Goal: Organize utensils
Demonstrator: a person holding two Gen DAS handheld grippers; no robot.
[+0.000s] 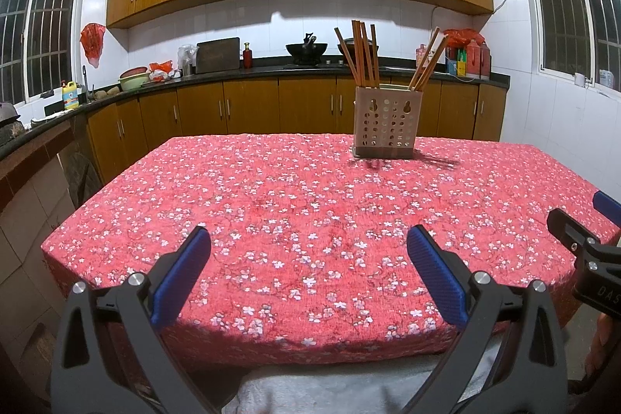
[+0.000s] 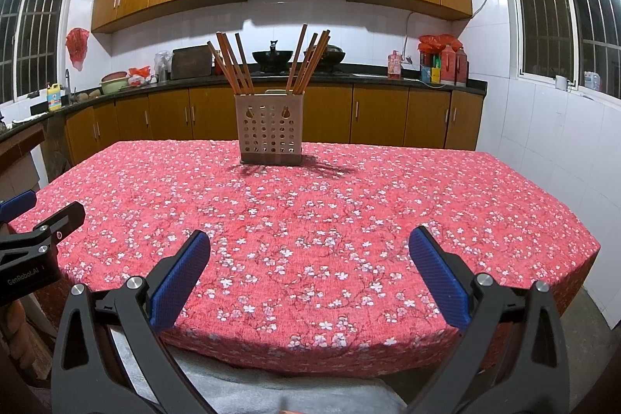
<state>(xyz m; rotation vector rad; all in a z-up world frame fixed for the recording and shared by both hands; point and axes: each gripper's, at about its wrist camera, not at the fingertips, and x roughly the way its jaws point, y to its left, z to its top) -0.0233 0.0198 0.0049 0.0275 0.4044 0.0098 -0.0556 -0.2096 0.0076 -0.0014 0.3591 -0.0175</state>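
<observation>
Seemingly the sorting is finished, or nearly so. On the table (image 1: 271, 220), covered in a red floral cloth, stands one perforated utensil holder (image 1: 384, 121), upright toward the far edge, at about 1 o'clock in the left wrist view and near 12 o'clock in the right wrist view. All the chopsticks that can be seen are already in it, in two bunches: one bunch (image 1: 363, 53) leans out of the left side, the other bunch (image 1: 427, 61) out of the right. Whether a divider separates them inside cannot be told. No loose utensil lies anywhere on the visible cloth.

The left hand-held gripper (image 1: 308, 249) hangs over the near edge of the table with its blue pads spread wide and nothing between them. The right hand-held gripper (image 2: 308, 251) is likewise spread and empty, at the near edge, well apart from the holder.

Judging from this, nothing is left to pick up on the table; any remaining utensil would have to lie outside both views.
</observation>
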